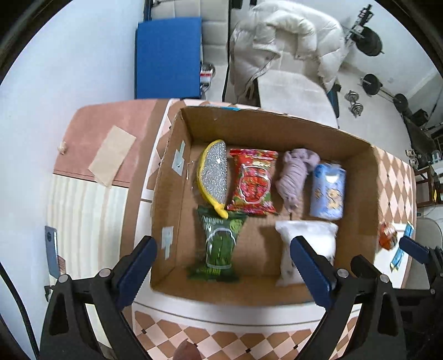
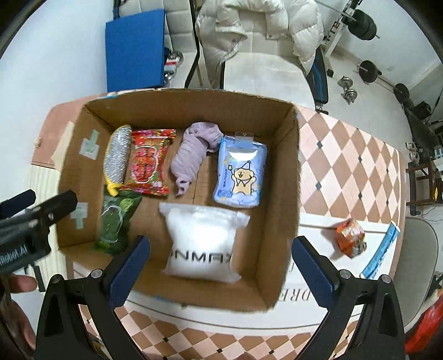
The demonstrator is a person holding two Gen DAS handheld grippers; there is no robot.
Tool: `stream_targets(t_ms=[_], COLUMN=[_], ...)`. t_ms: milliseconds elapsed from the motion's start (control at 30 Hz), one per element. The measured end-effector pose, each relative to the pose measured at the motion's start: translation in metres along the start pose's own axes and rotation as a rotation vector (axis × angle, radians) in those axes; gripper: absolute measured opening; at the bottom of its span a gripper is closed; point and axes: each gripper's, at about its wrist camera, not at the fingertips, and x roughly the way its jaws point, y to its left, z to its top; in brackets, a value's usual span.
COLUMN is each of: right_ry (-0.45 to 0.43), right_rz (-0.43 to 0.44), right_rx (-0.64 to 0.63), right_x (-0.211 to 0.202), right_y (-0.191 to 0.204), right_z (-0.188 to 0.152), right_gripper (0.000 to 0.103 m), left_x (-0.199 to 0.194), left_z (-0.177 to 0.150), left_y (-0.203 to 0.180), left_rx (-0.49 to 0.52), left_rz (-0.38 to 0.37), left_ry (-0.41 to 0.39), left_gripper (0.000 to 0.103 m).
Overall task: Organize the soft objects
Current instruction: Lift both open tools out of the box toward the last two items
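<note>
An open cardboard box (image 1: 357, 180) (image 2: 279, 210) holds a silver scrubber with yellow trim (image 1: 214, 173) (image 2: 117, 153), a red snack bag (image 1: 253, 181) (image 2: 148, 163), a green snack bag (image 1: 220, 243) (image 2: 115, 221), a lilac cloth (image 1: 295, 174) (image 2: 192, 152), a blue tissue pack (image 1: 328, 191) (image 2: 241, 171) and a white bag (image 1: 307, 243) (image 2: 203, 241). My left gripper (image 1: 224, 265) is open and empty above the box's near side. My right gripper (image 2: 220, 265) is open and empty over the white bag. An orange packet (image 1: 387, 235) (image 2: 350, 238) lies outside, right of the box.
The box stands on a checkered table (image 2: 346, 155). A blue strip (image 2: 380, 252) lies beside the orange packet. A white jacket on a chair (image 2: 257, 30), a blue panel (image 1: 169, 55) and weights (image 2: 365, 25) are behind. A tan paper (image 1: 112, 155) lies at left.
</note>
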Motion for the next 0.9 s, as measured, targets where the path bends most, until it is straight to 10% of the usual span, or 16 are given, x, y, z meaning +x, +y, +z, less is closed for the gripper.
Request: stream_targets(t_ms=[600, 900], right_ry=[-0.126, -0.144], right_rz=[0.116, 0.118], right_rx=[0.025, 0.173], right_x=[-0.088, -0.099], right_y=[-0.011, -0.098], right_z=[-0.053, -0.068], right_gripper=[0.103, 0.103], left_x=[-0.096, -0.079], left_z=[-0.032, -0.010], left_y=[-0.027, -0.129], left_rx=[0.040, 0.177], left_rz=[0.022, -0.021], left_ry=[-0.177, -0.148], left_gripper=[0.100, 0.100])
